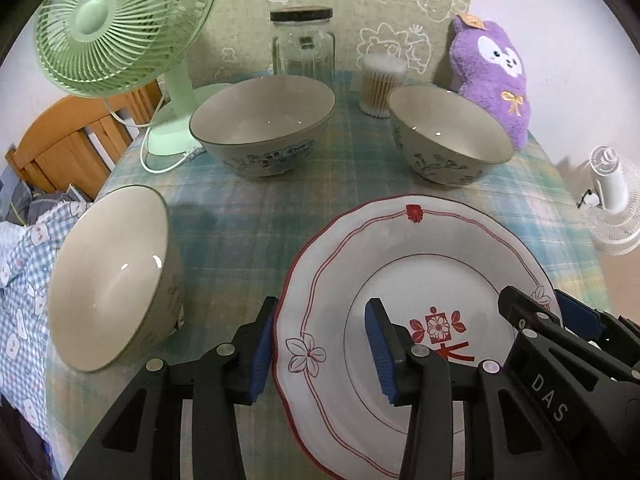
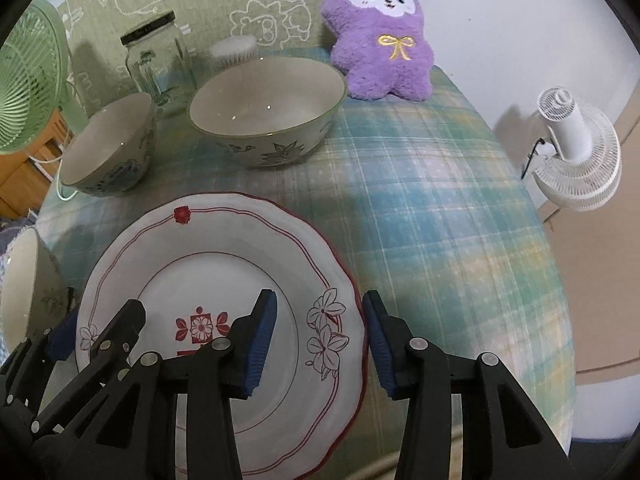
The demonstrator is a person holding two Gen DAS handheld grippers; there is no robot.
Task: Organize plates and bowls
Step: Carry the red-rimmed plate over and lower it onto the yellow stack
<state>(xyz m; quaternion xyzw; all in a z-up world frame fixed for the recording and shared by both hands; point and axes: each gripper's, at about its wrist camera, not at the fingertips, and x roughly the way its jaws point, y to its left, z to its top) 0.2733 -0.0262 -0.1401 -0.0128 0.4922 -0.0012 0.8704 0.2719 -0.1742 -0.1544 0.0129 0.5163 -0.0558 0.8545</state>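
Left wrist view: left gripper (image 1: 320,354), jaws wide, straddles the left rim of a white scalloped plate (image 1: 352,256) with red trim, lying flat on a plaid tablecloth (image 1: 240,208). That placement looks ready for a rim pinch. Three floral bowls surround it: left bowl (image 1: 112,280), middle bowl (image 1: 262,126), right bowl (image 1: 448,134).

Right wrist view: right gripper (image 2: 320,346), also wide, straddles the plate's right rim, probably so both hands lift it level.

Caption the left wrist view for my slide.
Open left gripper straddling the left rim of the red-trimmed plate, three bowls beyond.
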